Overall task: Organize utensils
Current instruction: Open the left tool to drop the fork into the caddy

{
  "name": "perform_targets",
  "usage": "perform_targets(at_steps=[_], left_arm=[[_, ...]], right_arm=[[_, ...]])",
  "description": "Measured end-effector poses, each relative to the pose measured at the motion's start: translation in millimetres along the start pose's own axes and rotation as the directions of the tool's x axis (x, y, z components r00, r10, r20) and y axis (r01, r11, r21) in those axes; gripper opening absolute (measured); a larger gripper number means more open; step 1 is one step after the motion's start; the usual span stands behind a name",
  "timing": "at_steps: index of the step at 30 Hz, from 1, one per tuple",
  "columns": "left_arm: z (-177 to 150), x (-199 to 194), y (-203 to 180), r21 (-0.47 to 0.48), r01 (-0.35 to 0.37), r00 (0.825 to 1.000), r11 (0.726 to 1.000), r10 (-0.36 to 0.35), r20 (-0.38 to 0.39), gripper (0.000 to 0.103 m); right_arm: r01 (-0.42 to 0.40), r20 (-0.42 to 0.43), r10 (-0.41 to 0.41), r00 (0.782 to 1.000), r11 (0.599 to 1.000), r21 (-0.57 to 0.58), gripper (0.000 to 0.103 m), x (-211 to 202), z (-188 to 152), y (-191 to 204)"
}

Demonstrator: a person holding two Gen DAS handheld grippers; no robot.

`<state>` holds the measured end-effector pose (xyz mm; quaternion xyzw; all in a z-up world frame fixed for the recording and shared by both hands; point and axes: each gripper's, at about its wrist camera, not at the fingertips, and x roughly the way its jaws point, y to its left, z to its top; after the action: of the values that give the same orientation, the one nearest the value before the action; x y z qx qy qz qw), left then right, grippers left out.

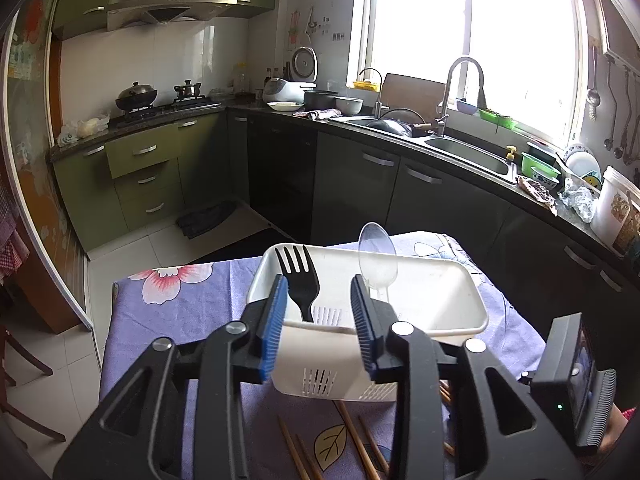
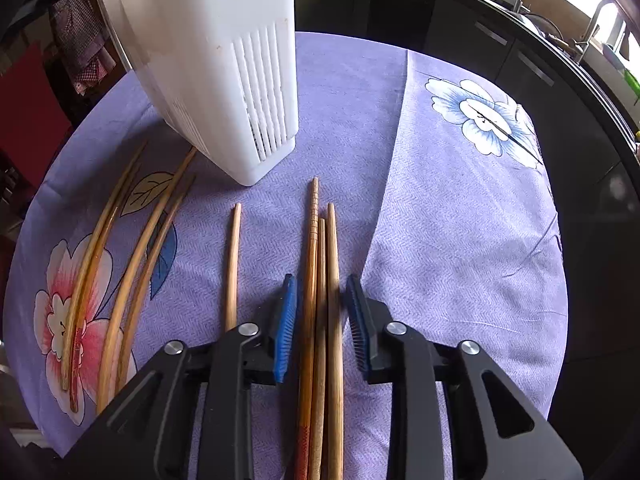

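Note:
A white slotted utensil holder (image 1: 328,360) stands on the purple flowered cloth, with a black fork (image 1: 300,276) and a clear plastic spoon (image 1: 376,256) upright in it. My left gripper (image 1: 320,292) hovers open at the holder's near end; the spoon's handle stands just beyond its right finger, and nothing is pressed between the pads. In the right wrist view the holder (image 2: 224,60) stands at the upper left. My right gripper (image 2: 321,284) points down at the cloth and straddles three wooden chopsticks (image 2: 332,240) lying side by side, with a small gap at each pad.
One loose chopstick (image 2: 233,264) lies left of the right gripper, and several more (image 2: 120,260) lie further left over the leaf print. The cloth (image 2: 460,240) ends at the table's far and right edges. Beyond are dark cabinets and a sink counter (image 1: 468,152).

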<state>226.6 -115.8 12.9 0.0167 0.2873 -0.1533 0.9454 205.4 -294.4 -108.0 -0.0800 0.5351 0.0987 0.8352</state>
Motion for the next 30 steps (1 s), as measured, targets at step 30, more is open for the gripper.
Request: perform_targets(at_steps=[30], left_arm=[[-120.2, 45.4, 29.5, -0.166, -0.164, 0.806, 0.972, 0.035, -0.591, 0.03]], right_arm=[[-0.108, 0.042, 0.105, 0.994, 0.991, 0.077, 0.032, -20.2, -25.6, -30.7]])
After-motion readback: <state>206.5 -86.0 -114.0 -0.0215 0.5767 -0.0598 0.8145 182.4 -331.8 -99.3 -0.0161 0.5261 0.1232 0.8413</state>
